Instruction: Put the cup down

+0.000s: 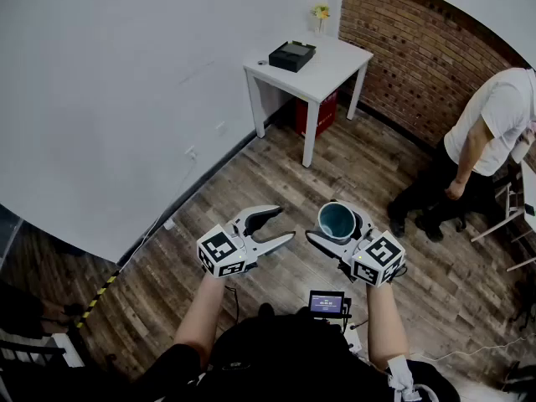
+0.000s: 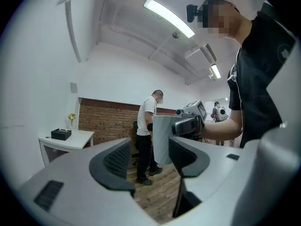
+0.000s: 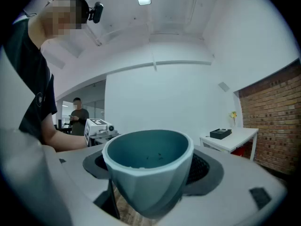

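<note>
1. Underfoot: plank floor (image 1: 276, 182), wood-toned, running across the room.
2. White wall (image 1: 126, 82), plain, on the left of the head view.
3. Brick wall (image 1: 419, 48), red-brown, meeting the white wall at the far corner.
4. Table (image 1: 335, 65), white, four-legged, standing in that corner.
5. Bystander (image 1: 486, 132), white shirt and dark trousers, near the brick wall, well apart from the table.
6. Left gripper (image 1: 286, 224), held level above the floor; jaws apart, nothing between them.
7. Right gripper (image 1: 335, 224), just beside the left one; jaws clamped on the cup's sides.
8. Cup (image 3: 146, 178), teal inside with a paler faceted outside, upright with its mouth up. It is held in the air over the floor, well apart from the table.
9. Red bin (image 1: 322, 111), under the table.
10. Box (image 1: 292, 55), black, flat, on the table's far end.
11. Screen (image 1: 327, 302), small, lit, at the wearer's chest between the forearms.
12. Flower (image 1: 321, 12), yellow, at the table's back corner.
</note>
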Action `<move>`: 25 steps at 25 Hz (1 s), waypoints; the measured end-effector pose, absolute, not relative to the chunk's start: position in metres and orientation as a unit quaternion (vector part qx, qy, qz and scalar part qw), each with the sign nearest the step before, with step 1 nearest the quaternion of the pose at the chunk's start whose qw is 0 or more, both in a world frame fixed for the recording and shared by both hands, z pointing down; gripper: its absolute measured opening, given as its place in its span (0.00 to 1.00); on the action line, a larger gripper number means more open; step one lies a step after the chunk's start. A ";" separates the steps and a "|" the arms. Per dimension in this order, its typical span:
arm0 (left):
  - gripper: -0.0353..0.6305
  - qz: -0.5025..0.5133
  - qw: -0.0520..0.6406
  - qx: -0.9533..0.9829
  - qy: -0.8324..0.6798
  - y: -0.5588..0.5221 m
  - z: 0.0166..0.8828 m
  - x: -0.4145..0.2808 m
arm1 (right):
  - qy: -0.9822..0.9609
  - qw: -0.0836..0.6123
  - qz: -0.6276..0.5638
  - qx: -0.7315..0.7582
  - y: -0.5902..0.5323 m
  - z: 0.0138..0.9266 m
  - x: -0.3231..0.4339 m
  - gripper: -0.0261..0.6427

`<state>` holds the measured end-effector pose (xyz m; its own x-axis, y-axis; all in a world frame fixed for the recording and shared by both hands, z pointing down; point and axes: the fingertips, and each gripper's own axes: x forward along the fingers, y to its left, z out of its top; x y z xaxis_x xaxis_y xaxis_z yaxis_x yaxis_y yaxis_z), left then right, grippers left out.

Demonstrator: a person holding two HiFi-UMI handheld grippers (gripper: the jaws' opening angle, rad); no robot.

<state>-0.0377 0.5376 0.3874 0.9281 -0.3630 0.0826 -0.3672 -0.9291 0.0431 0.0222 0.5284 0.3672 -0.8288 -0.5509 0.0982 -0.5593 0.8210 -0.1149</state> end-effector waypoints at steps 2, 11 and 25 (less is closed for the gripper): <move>0.43 0.037 0.029 0.981 -0.186 0.537 0.388 -0.039 | -0.954 0.029 0.070 0.292 0.528 0.367 0.021 0.65; 0.43 0.038 0.033 0.981 -0.185 0.535 0.386 -0.036 | -0.952 0.023 0.078 0.296 0.526 0.365 0.024 0.65; 0.43 0.045 0.034 0.978 -0.200 0.535 0.391 -0.001 | -0.952 0.016 0.090 0.291 0.523 0.374 0.062 0.65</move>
<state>-0.0008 0.5348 0.3907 0.9156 -0.3890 0.1021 -0.3952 -0.9173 0.0485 0.0623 0.5234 0.3739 -0.8307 -0.5505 0.0832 -0.5564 0.8148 -0.1629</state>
